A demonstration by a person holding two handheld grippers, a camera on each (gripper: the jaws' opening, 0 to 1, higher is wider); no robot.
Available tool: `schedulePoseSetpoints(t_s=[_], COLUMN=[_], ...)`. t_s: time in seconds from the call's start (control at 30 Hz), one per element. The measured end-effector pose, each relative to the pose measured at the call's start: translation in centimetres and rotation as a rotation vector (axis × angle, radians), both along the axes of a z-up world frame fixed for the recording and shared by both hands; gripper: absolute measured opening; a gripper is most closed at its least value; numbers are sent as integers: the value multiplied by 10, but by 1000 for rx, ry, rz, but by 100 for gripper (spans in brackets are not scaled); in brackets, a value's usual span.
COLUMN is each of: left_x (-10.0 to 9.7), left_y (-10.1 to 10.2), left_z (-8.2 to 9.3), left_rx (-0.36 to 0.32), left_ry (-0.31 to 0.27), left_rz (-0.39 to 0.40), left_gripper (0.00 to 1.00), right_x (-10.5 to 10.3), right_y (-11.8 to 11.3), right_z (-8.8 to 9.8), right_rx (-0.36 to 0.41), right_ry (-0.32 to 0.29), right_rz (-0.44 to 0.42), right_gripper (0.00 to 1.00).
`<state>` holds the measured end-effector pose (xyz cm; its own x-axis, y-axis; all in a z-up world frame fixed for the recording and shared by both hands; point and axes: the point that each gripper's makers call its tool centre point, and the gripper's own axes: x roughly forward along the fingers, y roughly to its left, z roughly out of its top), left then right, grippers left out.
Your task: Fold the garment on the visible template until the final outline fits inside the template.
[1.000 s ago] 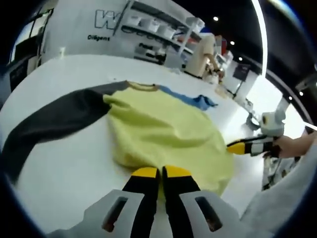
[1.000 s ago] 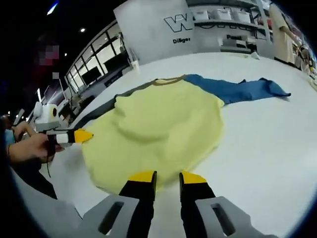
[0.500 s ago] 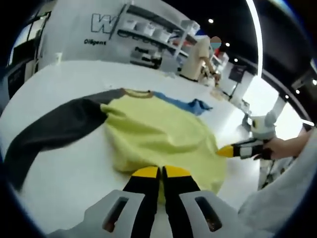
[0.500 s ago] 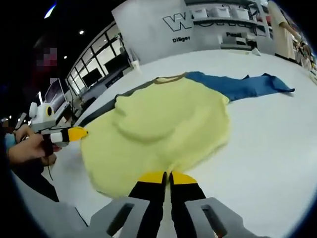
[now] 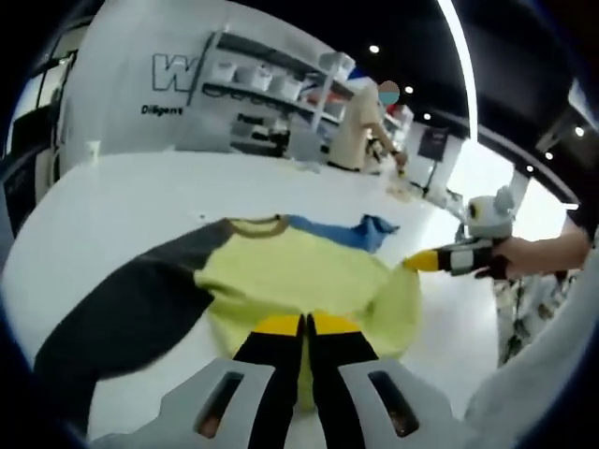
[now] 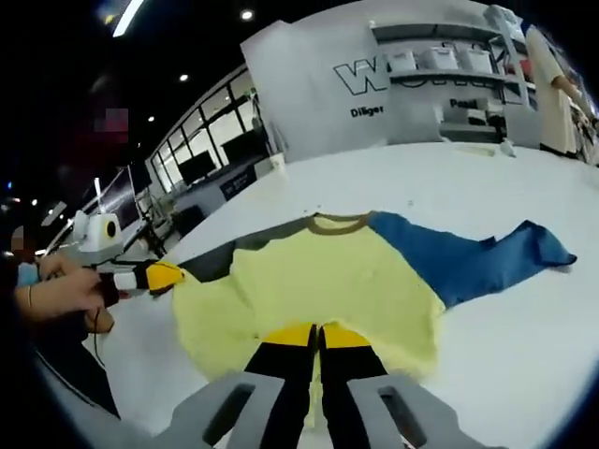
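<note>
A yellow garment (image 5: 299,276) lies on the white table (image 5: 131,192), with a dark grey sleeve (image 5: 131,313) to the left and a blue sleeve (image 5: 351,232) at the far side. My left gripper (image 5: 305,324) is shut on the near yellow hem. In the right gripper view the same garment (image 6: 328,281) shows its brown collar (image 6: 339,223), the blue sleeve (image 6: 477,262) to the right and the grey sleeve (image 6: 220,260) to the left. My right gripper (image 6: 317,333) is shut on the hem too. Each gripper appears in the other's view, the right gripper (image 5: 418,262) and the left gripper (image 6: 167,275), a hand holding each.
A wall with lettering and shelves (image 5: 271,84) stands behind the table, and a person (image 5: 360,126) is at the shelves. Windows (image 6: 211,131) line the left side in the right gripper view. The white table (image 6: 524,355) stretches wide around the garment.
The right gripper's jaws have shut on the hem. Both grippers have risen with the near hem, drawing the yellow body toward the collar.
</note>
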<state>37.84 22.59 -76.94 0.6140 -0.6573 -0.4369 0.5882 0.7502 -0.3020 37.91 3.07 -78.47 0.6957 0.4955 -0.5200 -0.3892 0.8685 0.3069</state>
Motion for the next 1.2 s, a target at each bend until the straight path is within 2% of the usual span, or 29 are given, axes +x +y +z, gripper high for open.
schedulePoseSetpoints(t_s=[0.1, 0.2, 0.33, 0.37, 0.43, 0.5, 0.6, 0.63, 0.73, 0.77, 0.8, 0.87, 1.0, 1.1, 1.17, 1.2], left_x=[11, 38, 49, 62, 67, 74, 92, 97, 93, 91, 84, 75, 50, 35, 32, 30], left_y=[-2, -3, -1, 0, 1, 2, 7, 9, 13, 14, 18, 22, 22, 14, 14, 16], left_z=[4, 0, -1, -1, -3, -7, -22, -28, -28, -27, -28, -32, -38, -42, -47, -56], left_rx=[-3, 19, 22, 22, 22, 25, 59, 68, 92, 111, 151, 170, 170, 132, 129, 152], left_ry=[-32, -34, -32, -38, -37, -29, -22, -24, -32, -50, -60, -54, -39, -1, 5, 13], left_rz=[-13, -34, -28, -17, -13, 0, 42, 43, 48, 41, 35, 29, 33, 4, -2, -10], left_gripper=[0, 0, 0, 0, 0, 0, 0, 2, 17, 23, 26, 26, 28, 32, 34, 34], right_x=[16, 54, 69, 83, 87, 102, 115, 117, 114, 113, 108, 99, 77, 66, 60, 53], right_y=[-1, -1, 1, -3, -3, -2, 2, 6, 10, 10, 14, 15, 5, -1, -3, -2], right_z=[8, 17, 12, 5, 3, -4, -12, -17, -22, -22, -17, -11, -10, -20, -24, -26], right_rx=[1, -27, -44, -43, -36, -46, -79, -75, -102, -96, -50, -66, -103, -134, -137, -103], right_ry=[-24, -59, -74, -55, -46, -42, -45, -35, -29, -30, -27, -68, -66, -55, -45, -19], right_rz=[-1, 7, 15, 3, -6, -11, -17, -10, 19, 28, 44, 87, 131, 160, 170, 170], right_gripper=[0, 0, 0, 0, 0, 0, 0, 6, 24, 26, 27, 27, 32, 32, 32, 32])
